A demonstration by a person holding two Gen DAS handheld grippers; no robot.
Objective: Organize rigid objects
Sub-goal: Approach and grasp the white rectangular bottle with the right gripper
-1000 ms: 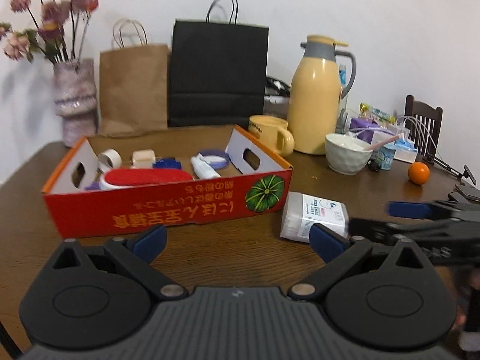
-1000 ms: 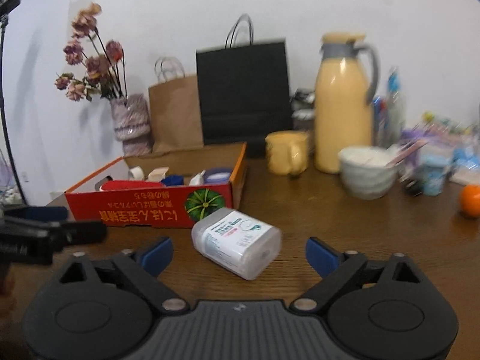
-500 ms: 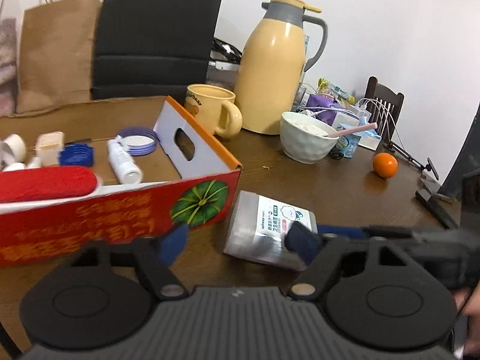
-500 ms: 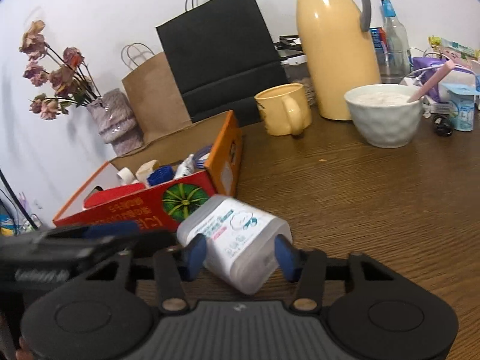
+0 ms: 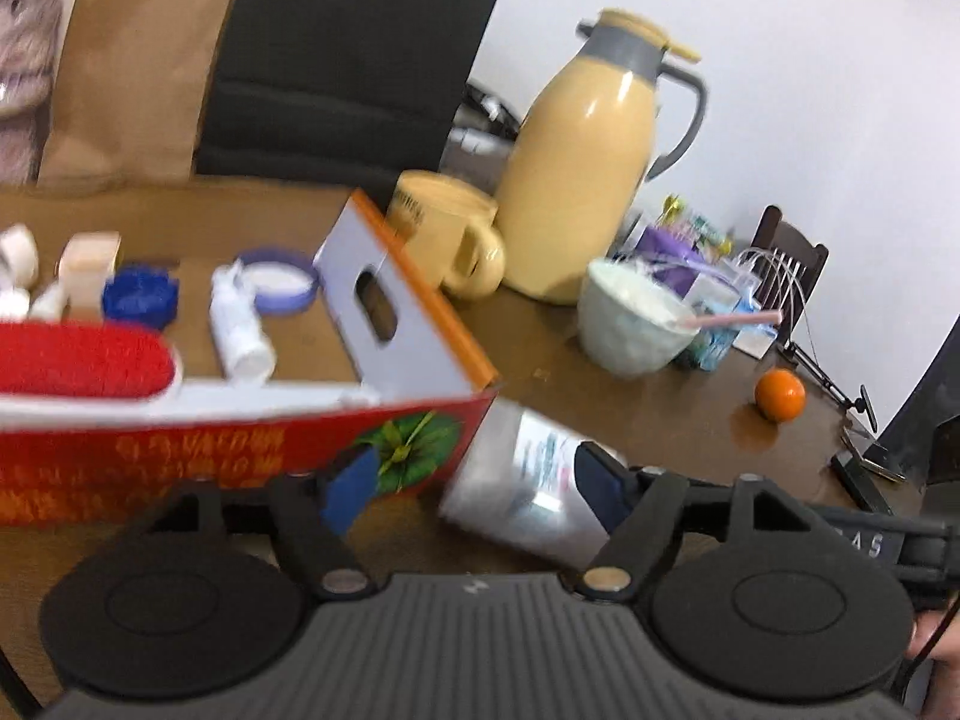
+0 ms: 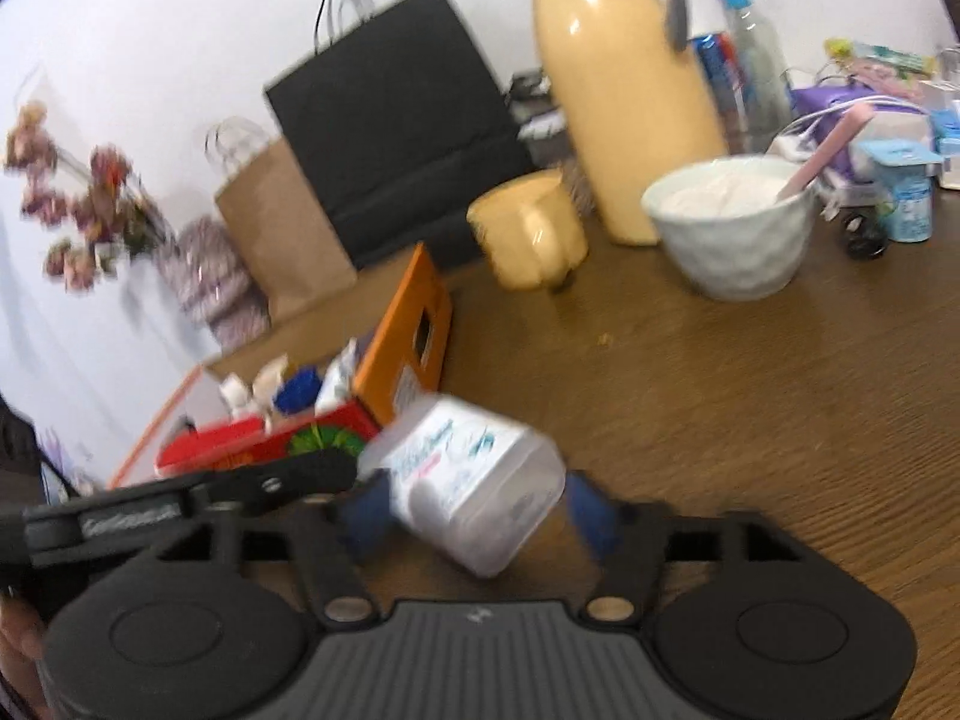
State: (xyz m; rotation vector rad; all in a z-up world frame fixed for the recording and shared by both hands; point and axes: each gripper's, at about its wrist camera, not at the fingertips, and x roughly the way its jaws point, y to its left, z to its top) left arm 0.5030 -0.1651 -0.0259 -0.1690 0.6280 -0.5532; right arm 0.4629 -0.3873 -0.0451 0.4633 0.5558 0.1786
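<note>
Right wrist view: the clear plastic box with a white printed label point(image 6: 474, 489) lay tilted on the brown wooden bench point(image 6: 750, 396), just right of the near corner of the red and orange cardboard box point(image 6: 336, 426). It sat between the right gripper point(image 6: 474, 519) fingers, whose blue pads point(image 6: 591, 513) flanked its near end. The fingers had just been opening; heavy blur, so I could not tell whether the pads touched the box or stood just off it. The box's long axis ran away from the camera, up and to the left, roughly in line with the fingers.

In the left wrist view the same box point(image 5: 528, 492) lay toward the right-hand finger of the left gripper point(image 5: 474, 489), its long axis slanted across the gap. Those fingers were spread, left pad in front of the cardboard box front point(image 5: 180, 456), right pad point(image 5: 600, 483) against or over the box's end; contact unclear.

Judgement: right gripper was better aligned for the pick; the open cardboard box sat just beside, to the left.
</note>
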